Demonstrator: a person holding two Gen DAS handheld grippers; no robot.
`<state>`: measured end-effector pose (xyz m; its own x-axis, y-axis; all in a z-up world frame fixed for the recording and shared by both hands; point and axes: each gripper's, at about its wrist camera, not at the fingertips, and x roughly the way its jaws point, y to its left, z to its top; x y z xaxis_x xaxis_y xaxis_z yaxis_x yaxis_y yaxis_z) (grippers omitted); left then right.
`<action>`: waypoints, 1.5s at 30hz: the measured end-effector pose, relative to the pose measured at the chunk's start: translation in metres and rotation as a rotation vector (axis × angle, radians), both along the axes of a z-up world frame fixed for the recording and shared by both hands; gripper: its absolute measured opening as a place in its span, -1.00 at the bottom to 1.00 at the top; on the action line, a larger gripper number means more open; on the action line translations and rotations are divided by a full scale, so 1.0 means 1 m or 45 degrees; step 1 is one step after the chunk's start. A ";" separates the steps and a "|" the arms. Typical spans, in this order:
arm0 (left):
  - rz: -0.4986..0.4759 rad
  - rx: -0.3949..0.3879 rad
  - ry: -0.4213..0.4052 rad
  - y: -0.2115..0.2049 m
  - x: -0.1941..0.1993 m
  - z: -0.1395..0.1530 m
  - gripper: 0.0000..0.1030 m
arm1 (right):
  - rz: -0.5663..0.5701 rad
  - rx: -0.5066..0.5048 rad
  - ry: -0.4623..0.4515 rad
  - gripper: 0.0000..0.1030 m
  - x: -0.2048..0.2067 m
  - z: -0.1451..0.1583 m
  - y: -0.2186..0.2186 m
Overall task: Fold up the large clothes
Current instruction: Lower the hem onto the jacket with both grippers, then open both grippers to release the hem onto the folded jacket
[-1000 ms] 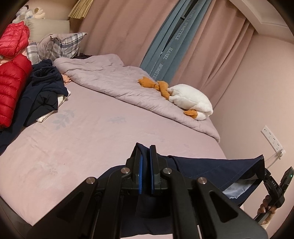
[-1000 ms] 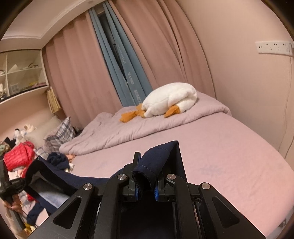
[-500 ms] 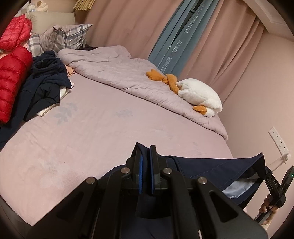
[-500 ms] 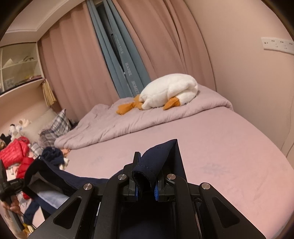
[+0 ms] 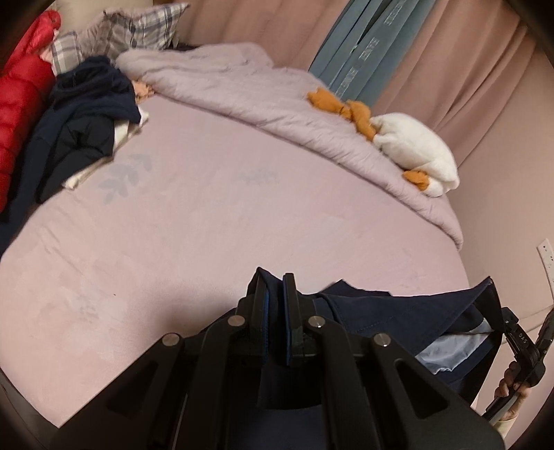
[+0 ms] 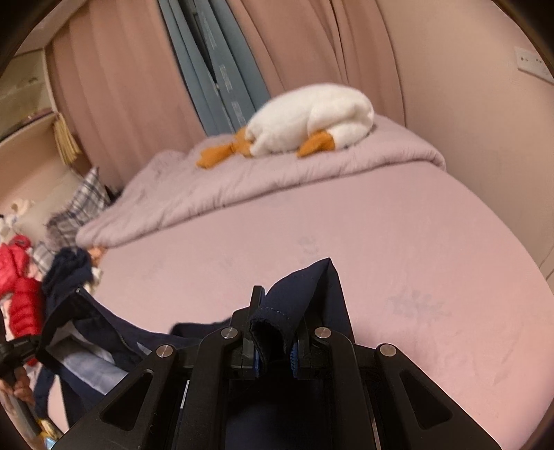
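A dark navy garment (image 5: 398, 311) with a pale blue lining hangs stretched between my two grippers above the near edge of the pink bed (image 5: 214, 221). My left gripper (image 5: 275, 297) is shut on one corner of it. My right gripper (image 6: 273, 332) is shut on a bunched corner of the same garment (image 6: 308, 294). The right gripper also shows at the far right of the left wrist view (image 5: 519, 342). The left gripper shows at the far left of the right wrist view (image 6: 17, 346).
A rumpled lilac quilt (image 5: 242, 90) lies along the far side with a white plush goose (image 5: 415, 152) on it. Dark clothes (image 5: 83, 117) and red down jackets (image 5: 17, 100) are piled at the left by plaid pillows (image 5: 138, 27). Curtains and a wall with sockets (image 6: 529, 62) are close by.
Both grippers have moved forward and lower over the bed with the garment still stretched between them. Their grip has not changed.
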<state>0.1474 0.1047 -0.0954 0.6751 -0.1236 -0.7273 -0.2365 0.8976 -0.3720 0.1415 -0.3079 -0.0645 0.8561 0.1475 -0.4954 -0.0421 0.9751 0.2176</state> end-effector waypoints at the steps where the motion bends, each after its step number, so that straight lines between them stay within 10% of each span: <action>1: 0.002 0.001 0.023 0.001 0.005 -0.006 -0.85 | -0.002 -0.004 0.016 -0.78 0.005 -0.002 0.000; 27: -0.033 0.000 0.408 0.002 0.087 -0.126 -0.63 | -0.095 -0.073 0.405 -0.61 0.083 -0.089 0.000; 33: -0.006 -0.004 0.257 0.017 0.085 -0.103 0.39 | -0.098 -0.011 0.320 -0.14 0.073 -0.067 -0.011; 36: 0.054 0.154 0.143 0.021 0.077 -0.080 0.45 | -0.236 -0.081 0.173 0.21 0.061 -0.045 -0.022; 45: -0.032 0.042 0.130 0.036 0.044 -0.061 0.44 | -0.282 -0.065 0.167 0.21 0.016 -0.030 -0.053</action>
